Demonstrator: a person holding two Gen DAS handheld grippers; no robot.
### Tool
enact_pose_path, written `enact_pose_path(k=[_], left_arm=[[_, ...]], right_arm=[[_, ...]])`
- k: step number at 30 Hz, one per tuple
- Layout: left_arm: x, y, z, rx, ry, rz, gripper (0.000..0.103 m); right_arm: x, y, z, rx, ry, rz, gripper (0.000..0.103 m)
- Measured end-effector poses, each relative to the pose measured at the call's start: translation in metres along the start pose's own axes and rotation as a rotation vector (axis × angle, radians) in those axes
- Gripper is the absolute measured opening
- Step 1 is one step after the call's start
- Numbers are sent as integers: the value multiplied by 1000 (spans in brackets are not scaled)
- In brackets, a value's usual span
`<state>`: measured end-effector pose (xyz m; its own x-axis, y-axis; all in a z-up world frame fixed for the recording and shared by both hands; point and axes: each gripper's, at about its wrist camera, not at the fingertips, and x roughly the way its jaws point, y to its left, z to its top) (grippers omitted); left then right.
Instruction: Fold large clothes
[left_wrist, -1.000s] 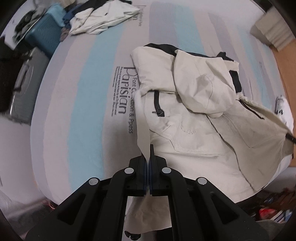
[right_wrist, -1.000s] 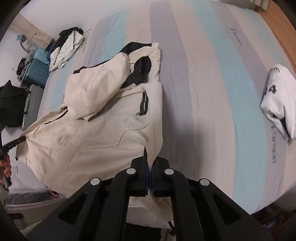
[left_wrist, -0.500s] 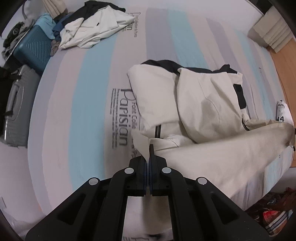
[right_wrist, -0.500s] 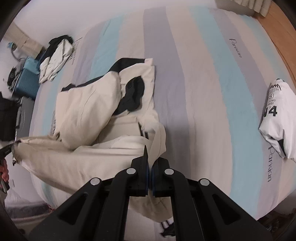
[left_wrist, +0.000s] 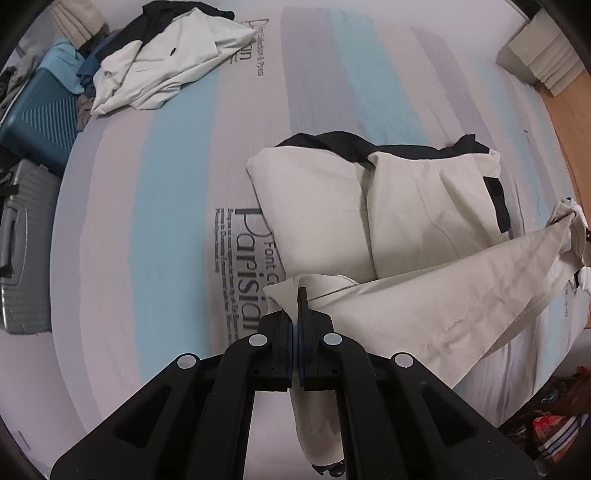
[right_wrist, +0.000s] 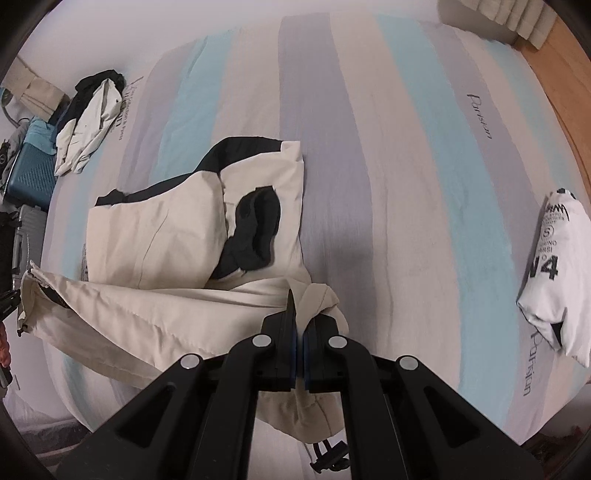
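Observation:
A large cream jacket with black trim (left_wrist: 369, 214) lies on the striped bed, its sleeves folded over its upper part. It also shows in the right wrist view (right_wrist: 159, 236). My left gripper (left_wrist: 296, 306) is shut on one corner of the jacket's bottom hem. My right gripper (right_wrist: 300, 310) is shut on the other corner. The hem (left_wrist: 461, 284) is lifted and stretched between the two grippers above the lower half of the jacket, hiding the part beneath it.
The striped bed sheet (left_wrist: 166, 221) spreads all round. A second pale jacket (left_wrist: 166, 70) lies crumpled at the far left corner. A folded white printed shirt (right_wrist: 554, 266) lies at the right. Blue and grey suitcases (left_wrist: 37, 122) stand beside the bed. Wooden floor (right_wrist: 569, 74) lies beyond the right edge.
Both grippers have lifted the jacket's bottom hem and carried it forward over the jacket's body. The lower half, flat a second ago, now stands raised as a stretched fold.

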<state>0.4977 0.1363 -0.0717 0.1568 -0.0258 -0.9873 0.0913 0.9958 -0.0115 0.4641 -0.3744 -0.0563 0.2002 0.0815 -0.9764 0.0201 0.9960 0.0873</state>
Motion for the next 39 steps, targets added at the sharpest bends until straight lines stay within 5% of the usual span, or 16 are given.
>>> enact_pose_path(k=[22,39], left_arm=[[86,19,90,5,63,22,1],[154,38,121,-80,139,14,1]], right_arm=[[88,25,100,-17,37,-56,1],[151,37,140,-44,65,-73,1]])
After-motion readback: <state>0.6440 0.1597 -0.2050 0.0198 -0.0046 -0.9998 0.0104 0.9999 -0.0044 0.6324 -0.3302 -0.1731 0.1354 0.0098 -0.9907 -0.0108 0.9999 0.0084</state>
